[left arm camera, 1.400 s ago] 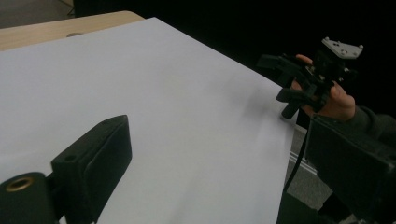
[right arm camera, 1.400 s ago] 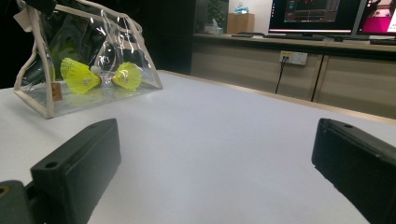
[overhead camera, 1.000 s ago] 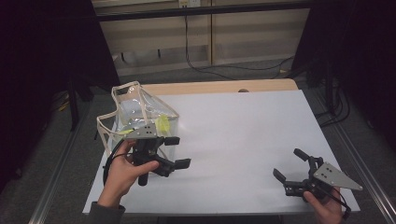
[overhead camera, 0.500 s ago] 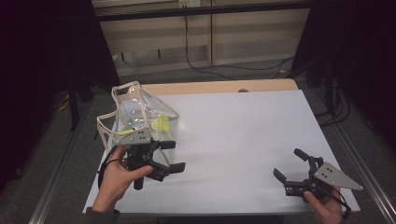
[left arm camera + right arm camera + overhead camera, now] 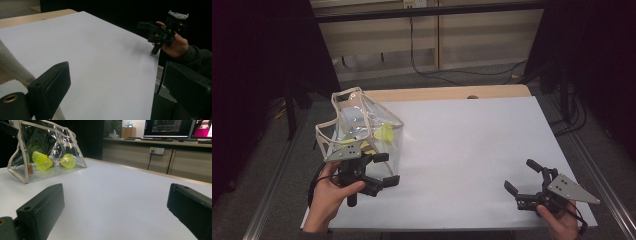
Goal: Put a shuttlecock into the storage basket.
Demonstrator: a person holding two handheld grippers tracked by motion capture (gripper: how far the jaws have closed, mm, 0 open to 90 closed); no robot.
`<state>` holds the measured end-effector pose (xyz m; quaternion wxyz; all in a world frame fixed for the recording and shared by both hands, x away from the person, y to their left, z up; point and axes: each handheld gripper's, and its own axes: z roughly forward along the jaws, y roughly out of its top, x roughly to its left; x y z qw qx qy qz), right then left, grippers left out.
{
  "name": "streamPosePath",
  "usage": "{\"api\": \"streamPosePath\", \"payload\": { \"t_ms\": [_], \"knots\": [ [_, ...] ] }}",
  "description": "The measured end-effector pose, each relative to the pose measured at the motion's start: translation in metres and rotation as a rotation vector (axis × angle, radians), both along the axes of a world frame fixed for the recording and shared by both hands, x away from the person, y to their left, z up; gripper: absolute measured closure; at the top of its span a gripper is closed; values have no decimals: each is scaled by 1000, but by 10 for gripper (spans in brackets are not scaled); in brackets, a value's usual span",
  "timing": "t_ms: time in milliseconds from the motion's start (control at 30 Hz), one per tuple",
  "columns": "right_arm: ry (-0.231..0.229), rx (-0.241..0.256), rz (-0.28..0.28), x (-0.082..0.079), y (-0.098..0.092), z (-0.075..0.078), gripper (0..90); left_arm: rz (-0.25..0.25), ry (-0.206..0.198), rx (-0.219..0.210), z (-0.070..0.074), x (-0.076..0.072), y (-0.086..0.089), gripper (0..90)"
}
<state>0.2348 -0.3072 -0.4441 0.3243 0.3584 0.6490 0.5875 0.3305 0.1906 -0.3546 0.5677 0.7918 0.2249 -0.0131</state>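
A clear plastic bag [image 5: 354, 122] with beige trim stands at the table's left side. Two yellow shuttlecocks [image 5: 384, 134] lie inside it. My left gripper [image 5: 387, 168] is open just in front of the bag, pointing right, with nothing between its jaws. Near the front right corner my right gripper [image 5: 521, 175] is also open and empty, pointing left and away. In the right gripper view the bag [image 5: 47, 135] and its shuttlecocks [image 5: 42, 161] sit far beyond the open gripper [image 5: 116, 207]. In the left gripper view the open gripper [image 5: 117, 87] faces the right gripper [image 5: 147, 31] across the table.
A white sheet [image 5: 462, 145] covers the table, with a wooden strip [image 5: 437, 93] along the far edge. Metal rails [image 5: 277, 190] run along both sides. Cables lie on the floor behind. Monitors [image 5: 170, 127] stand on a counter beyond the table.
My left gripper has drawn back a little to the left, away from the table's middle, still open. The right gripper and the bag have not moved.
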Motion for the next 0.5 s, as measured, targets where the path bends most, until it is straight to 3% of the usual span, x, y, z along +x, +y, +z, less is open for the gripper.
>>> {"api": "streamPosePath", "payload": {
  "t_ms": [500],
  "knots": [
    [-1,0,0,0,0,0,9,13,7,-7,-11,-1,6,70]
  ]
}}
